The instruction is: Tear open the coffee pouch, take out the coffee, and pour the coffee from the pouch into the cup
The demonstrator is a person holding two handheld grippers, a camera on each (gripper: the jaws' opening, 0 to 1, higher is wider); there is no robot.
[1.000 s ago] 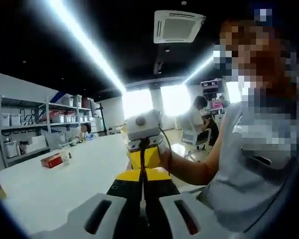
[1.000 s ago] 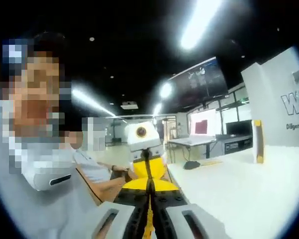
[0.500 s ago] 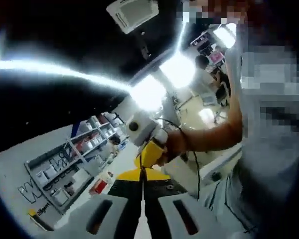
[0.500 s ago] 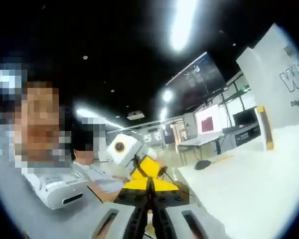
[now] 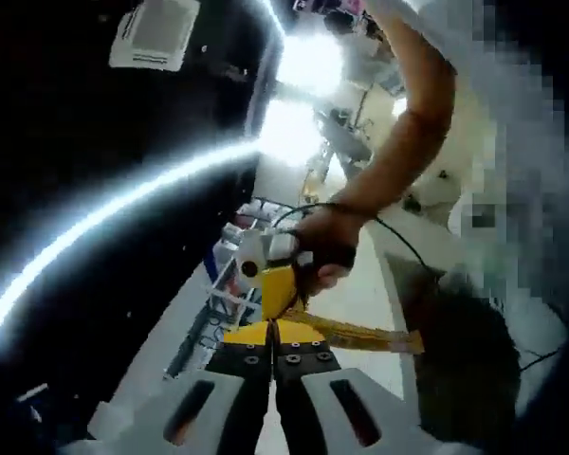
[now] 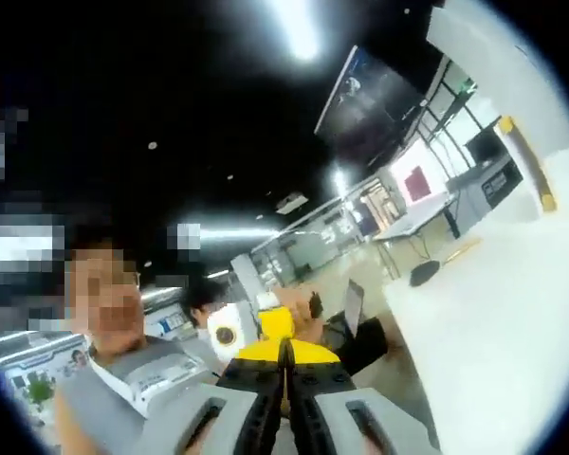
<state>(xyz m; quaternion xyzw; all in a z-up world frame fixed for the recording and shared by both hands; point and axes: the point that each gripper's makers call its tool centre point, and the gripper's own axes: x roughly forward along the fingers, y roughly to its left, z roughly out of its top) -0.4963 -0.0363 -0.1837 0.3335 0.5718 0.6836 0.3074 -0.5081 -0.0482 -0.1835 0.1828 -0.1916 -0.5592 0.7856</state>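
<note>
The yellow coffee pouch (image 5: 249, 334) is pinched between both grippers, held up in the air. In the left gripper view my left gripper (image 5: 273, 327) is shut on its near edge. A narrow yellow strip (image 5: 370, 336) of the pouch trails off to the right. Just beyond, my right gripper (image 5: 278, 301) faces me, with a hand (image 5: 324, 254) around its grip. In the right gripper view my right gripper (image 6: 284, 347) is shut on the pouch (image 6: 313, 351), with the left gripper (image 6: 277, 327) close behind it at a slant.
A white table (image 6: 498, 313) runs along the right of the right gripper view. A person's forearm (image 5: 412, 123) crosses the top of the left gripper view, with storage shelves (image 5: 223, 289) far off. Another person sits behind the pouch in the right gripper view.
Both grippers have rolled and tilted hard, so both views have swung round. A yellow strip now stretches out from the left jaws. Both stay shut on the pouch.
</note>
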